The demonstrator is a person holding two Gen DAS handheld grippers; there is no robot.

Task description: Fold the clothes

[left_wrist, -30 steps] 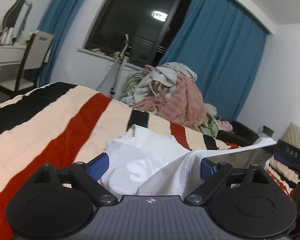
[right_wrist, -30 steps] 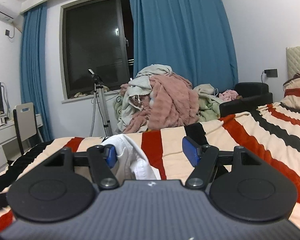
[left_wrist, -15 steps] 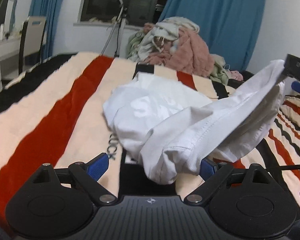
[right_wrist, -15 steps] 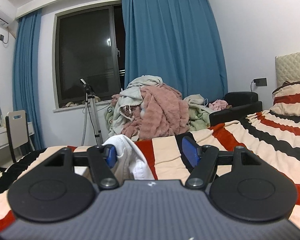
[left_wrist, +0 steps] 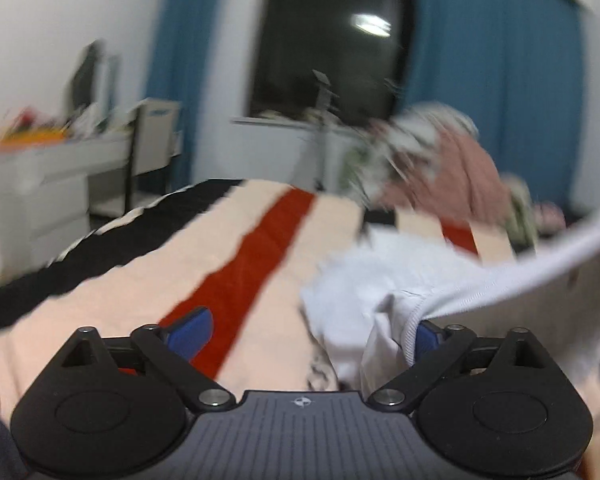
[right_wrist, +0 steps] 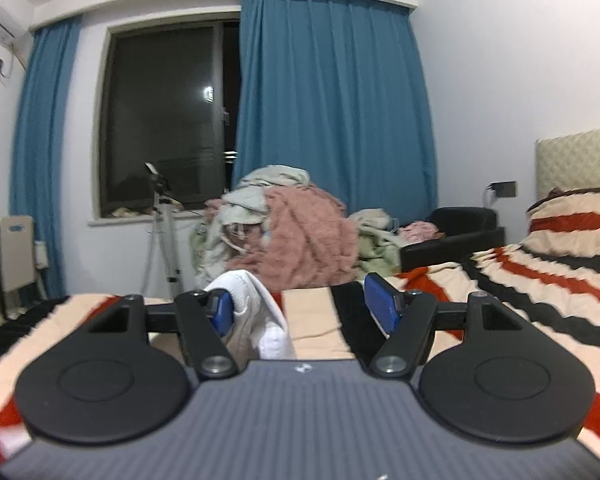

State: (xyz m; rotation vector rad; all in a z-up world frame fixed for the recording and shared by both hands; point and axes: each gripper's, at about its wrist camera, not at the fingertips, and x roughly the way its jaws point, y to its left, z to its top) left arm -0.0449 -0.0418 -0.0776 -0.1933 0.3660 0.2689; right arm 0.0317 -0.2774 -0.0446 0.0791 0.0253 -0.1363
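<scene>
White cotton shirt (left_wrist: 384, 284) is lying bunched on the striped blanket (left_wrist: 236, 256) at one o'clock from my left gripper (left_wrist: 308, 332), whose jaws have just been opening wide, the hem only draping its right pad. My right gripper (right_wrist: 306, 312) is standing half open, cloth brushing its left pad, not pinched.

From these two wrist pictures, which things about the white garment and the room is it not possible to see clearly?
- Left wrist view: motion blur smears the desk and the clothes pile; single items cannot be told apart.
- Left wrist view: the white garment runs off the right edge, so its full shape is unknown.
- Right wrist view: the gripper body hides the garment's lower part.
- Neither view shows what type of garment it is.
</scene>
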